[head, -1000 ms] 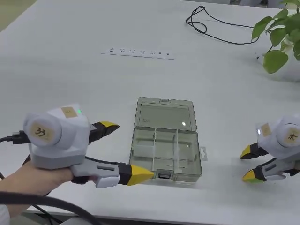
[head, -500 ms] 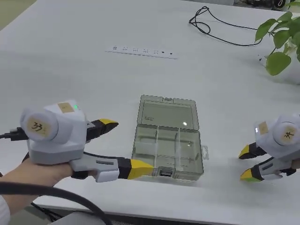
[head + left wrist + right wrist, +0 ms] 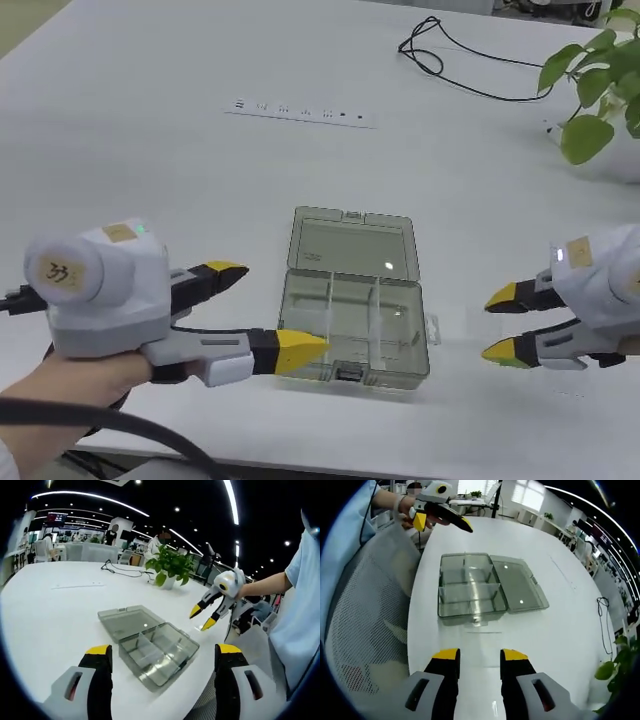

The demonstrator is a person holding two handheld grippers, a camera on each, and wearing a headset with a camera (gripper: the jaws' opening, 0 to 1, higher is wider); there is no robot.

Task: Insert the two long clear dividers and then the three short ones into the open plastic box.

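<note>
Head view: box (image 3: 355, 325) at frame centre on desk (image 3: 150, 150), flanked by my left gripper (image 3: 275, 307), jaws spread wide, and right gripper (image 3: 494, 325), jaws narrowly apart; both empty. Right gripper view: faint strip (image 3: 482, 631), perhaps a divider, lies crosswise between jaws and box; right gripper nearer.

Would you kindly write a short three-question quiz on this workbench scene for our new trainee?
1. True or false: the left gripper is shut on a divider.
2. The lid of the plastic box is: A) shut; B) open, lying flat on the far side of the box; C) missing.
3. Fill in: comparing the left gripper with the right gripper, the jaws stand wider apart on the ____ one.
Key: 1 false, its jaws are open and hold nothing; 2 B; 3 left.
</note>
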